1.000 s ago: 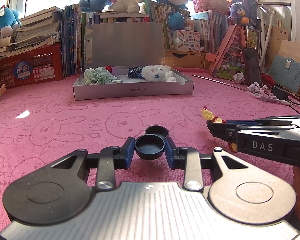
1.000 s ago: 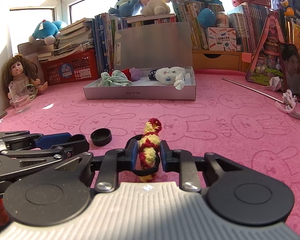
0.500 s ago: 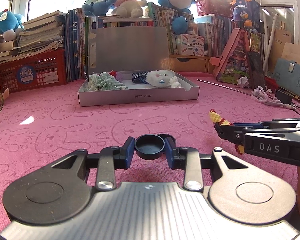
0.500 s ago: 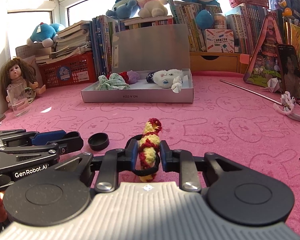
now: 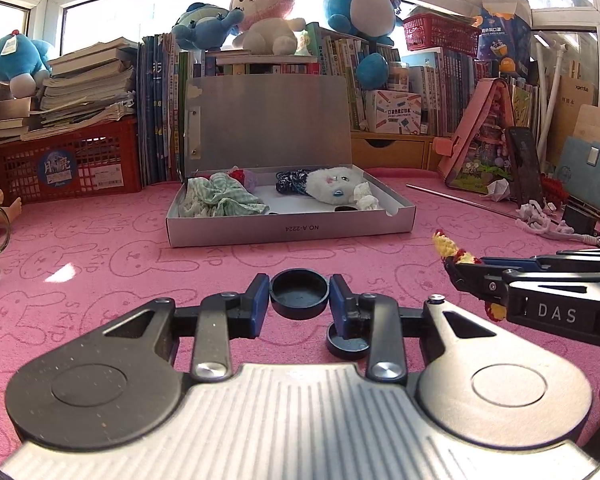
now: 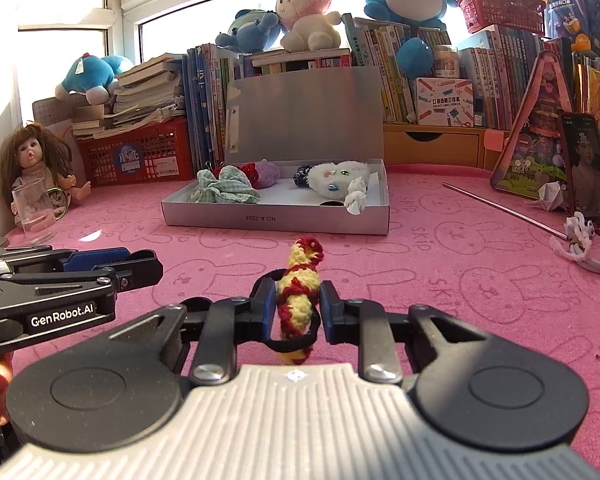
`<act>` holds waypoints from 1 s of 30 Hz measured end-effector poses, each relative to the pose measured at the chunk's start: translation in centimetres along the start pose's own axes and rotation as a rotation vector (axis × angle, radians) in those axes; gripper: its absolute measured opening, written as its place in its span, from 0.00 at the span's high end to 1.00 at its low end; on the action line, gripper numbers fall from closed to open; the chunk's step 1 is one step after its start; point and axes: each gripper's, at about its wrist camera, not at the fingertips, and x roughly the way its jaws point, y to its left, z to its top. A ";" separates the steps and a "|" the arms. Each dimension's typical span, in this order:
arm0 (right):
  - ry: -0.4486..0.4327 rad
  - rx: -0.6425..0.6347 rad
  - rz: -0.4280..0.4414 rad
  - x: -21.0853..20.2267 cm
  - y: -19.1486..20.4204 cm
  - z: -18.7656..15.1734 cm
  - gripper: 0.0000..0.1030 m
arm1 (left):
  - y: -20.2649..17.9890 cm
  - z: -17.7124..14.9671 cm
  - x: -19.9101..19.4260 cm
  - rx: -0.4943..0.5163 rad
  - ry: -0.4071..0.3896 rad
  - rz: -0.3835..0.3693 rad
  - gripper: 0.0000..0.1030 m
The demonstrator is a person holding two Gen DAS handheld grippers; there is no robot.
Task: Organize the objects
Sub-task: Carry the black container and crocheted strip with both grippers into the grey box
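On pink bunny-print cloth point(image 5: 112, 256), open box point(image 5: 292, 228)

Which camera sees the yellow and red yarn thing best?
The right wrist view: the crocheted piece sits whole and centered, clamped in the right gripper. The left wrist view shows only its tips poking out of that gripper at the right edge.

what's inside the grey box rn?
In the grey box: green checked cloth, red and purple knitted bits, a dark patterned piece, white plush toy, a black round thing. Anything under the cloth is hidden.
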 end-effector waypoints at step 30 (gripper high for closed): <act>-0.036 0.042 -0.018 4.2 -1.4 4.4 0.73 | 2.5 4.1 6.3 -0.038 0.021 0.040 0.63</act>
